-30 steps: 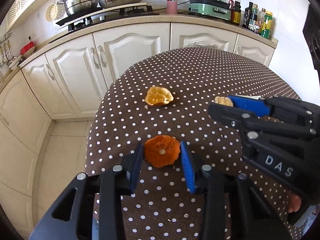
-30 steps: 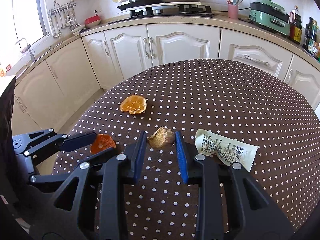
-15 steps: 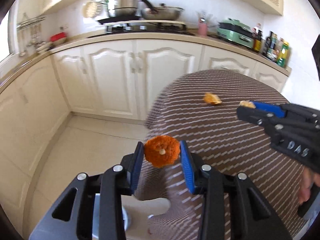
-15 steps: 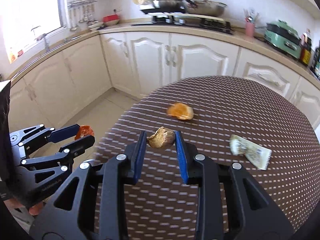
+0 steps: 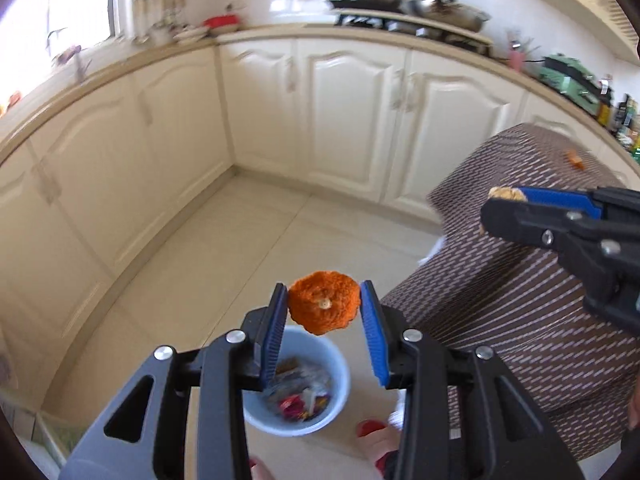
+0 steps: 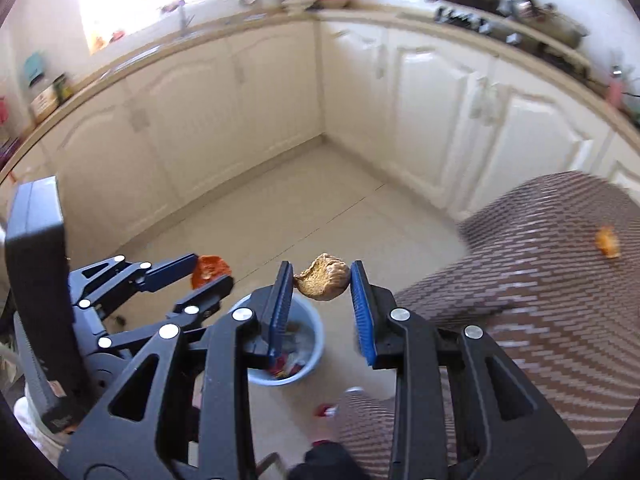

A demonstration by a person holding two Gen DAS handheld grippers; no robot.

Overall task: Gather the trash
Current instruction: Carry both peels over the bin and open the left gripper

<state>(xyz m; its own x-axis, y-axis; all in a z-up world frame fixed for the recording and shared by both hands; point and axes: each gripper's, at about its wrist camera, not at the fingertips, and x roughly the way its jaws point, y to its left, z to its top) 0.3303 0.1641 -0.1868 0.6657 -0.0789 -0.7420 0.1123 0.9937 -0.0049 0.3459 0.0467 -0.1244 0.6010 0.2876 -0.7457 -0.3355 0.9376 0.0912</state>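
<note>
Cream kitchen cabinets [image 5: 352, 120] wrap around a pale tiled floor [image 5: 224, 248], and the brown dotted surface [image 5: 520, 288] juts in from the right of both views. Low in the frame, on the floor, sits a light blue bin [image 5: 338, 372] with wrappers and scraps already in it, so part of the clearing looks done.

The left gripper [image 5: 324, 312] is clamped on an orange peel [image 5: 323, 307], held in the air just above the bin's far rim at centre frame. The right gripper [image 6: 322, 286] is clamped on a tan crust-like scrap [image 6: 323, 276], it too hanging over the floor, above and a touch right of the bin [image 6: 310, 334] in the right wrist view. Both pieces are off the surface but neither is dropped yet.

What's left, as I read it: let both go over the bin, the right one needing to come a little nearer first. Then there's at least one more orange scrap [image 6: 607, 242] lying on the surface at the right edge of the frame, blurred. Something small and red [image 6: 326, 410] lies on the floor beside the bin; I can't tell what it is.
</note>
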